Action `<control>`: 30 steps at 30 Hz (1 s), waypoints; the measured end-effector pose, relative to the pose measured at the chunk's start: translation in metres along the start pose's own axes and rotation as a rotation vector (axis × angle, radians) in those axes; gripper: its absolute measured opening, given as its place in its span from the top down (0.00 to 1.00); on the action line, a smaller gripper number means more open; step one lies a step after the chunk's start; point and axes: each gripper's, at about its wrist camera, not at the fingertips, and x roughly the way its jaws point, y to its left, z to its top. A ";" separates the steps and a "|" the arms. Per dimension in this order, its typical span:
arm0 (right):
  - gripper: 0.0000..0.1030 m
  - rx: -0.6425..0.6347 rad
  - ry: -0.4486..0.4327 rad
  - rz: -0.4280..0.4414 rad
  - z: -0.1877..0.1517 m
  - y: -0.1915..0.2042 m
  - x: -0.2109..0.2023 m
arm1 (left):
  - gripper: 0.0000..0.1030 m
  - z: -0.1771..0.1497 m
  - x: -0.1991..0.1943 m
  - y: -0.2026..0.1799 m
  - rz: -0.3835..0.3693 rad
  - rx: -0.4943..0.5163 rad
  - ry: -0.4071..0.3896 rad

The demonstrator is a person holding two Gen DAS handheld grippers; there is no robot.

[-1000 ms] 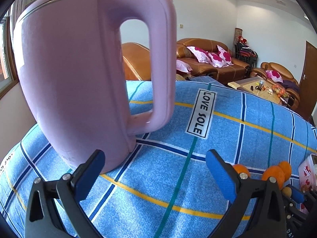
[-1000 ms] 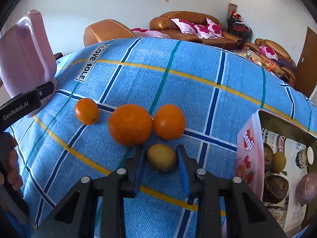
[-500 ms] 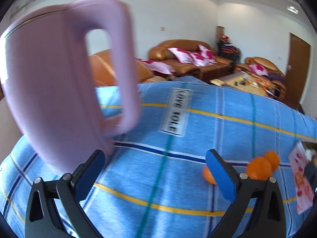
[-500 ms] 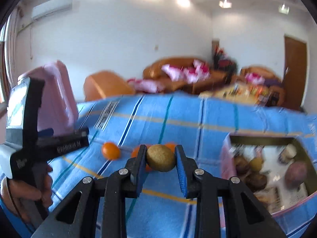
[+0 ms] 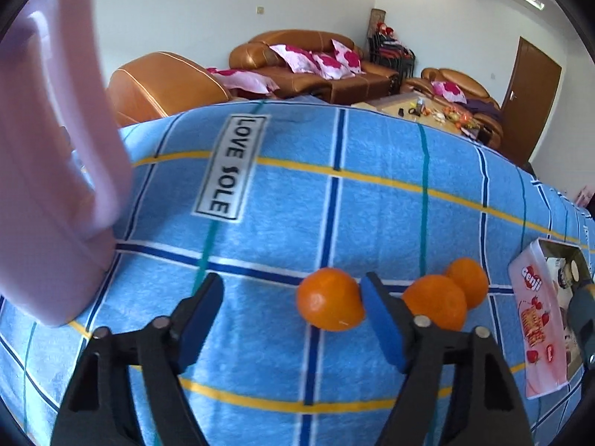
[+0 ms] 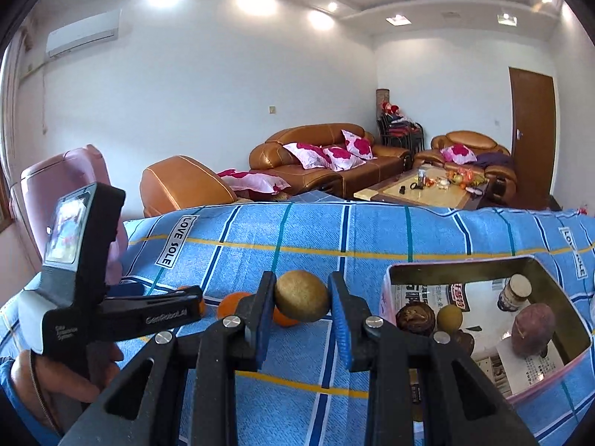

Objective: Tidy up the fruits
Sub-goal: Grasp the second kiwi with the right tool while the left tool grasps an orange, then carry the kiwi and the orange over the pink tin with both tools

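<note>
right tool (image 6: pixel 302 306): blue pads clamped on a brown, kiwi-like fruit (image 6: pixel 302 301), carried up off the cloth, just left of the tin.
left tool (image 5: pixel 292 321): jaws wide apart, nothing between them, hanging low over the blue checked cloth (image 5: pixel 282 200); the person's left hand (image 6: pixel 55 379) grips its handle in the right wrist view.
nearest orange (image 5: pixel 329 299): on the cloth, touching the inner side of the left tool's right-hand pad.
other two oranges (image 5: pixel 435 301): side by side, touching each other, just beyond that pad toward the tin.
tin (image 6: pixel 390 282): pink-sided open box on the tabletop at the right; inside are a round yellowish fruit (image 6: pixel 449 318), a purple one (image 6: pixel 532 329), dark brown pieces and a small jar (image 6: pixel 515 291).
pink jug (image 5: pixel 48 193): upright on the cloth at far left, close to the left wrist camera and blurred.
</note>
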 end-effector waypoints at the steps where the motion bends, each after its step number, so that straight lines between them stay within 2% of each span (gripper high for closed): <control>1: 0.70 0.007 0.004 0.001 0.000 -0.002 0.000 | 0.29 0.001 0.001 -0.005 0.005 0.014 0.005; 5: 0.70 0.022 0.012 0.002 0.001 -0.003 0.002 | 0.30 -0.001 0.008 -0.021 0.017 0.074 0.009; 6: 0.70 0.022 0.013 0.003 0.001 -0.003 0.002 | 0.34 -0.001 0.011 -0.024 0.008 0.079 0.028; 7: 0.70 0.020 0.015 0.004 0.002 -0.002 0.003 | 0.38 -0.003 0.012 -0.021 0.008 0.078 0.040; 12: 0.70 0.003 0.017 0.007 0.004 0.002 0.006 | 0.39 0.001 0.016 -0.021 -0.005 0.060 0.055; 14: 0.70 -0.001 0.018 0.007 0.004 0.002 0.007 | 0.45 0.000 0.013 -0.021 -0.013 0.063 0.052; 16: 0.70 -0.001 0.020 0.006 0.004 0.002 0.007 | 0.60 -0.003 0.009 -0.016 -0.026 0.056 0.044; 19: 0.70 0.003 0.016 0.008 0.004 0.001 0.007 | 0.66 -0.002 0.010 -0.009 -0.045 0.023 0.036; 22: 0.70 0.006 -0.004 0.020 0.003 0.000 0.004 | 0.66 -0.004 0.001 0.001 -0.022 -0.017 -0.016; 24: 0.70 0.003 -0.032 0.030 0.003 0.000 0.000 | 0.66 -0.006 -0.011 0.003 0.006 -0.035 -0.084; 30: 0.70 -0.044 -0.167 0.017 0.003 0.007 -0.019 | 0.66 -0.018 -0.042 0.000 0.093 -0.010 -0.257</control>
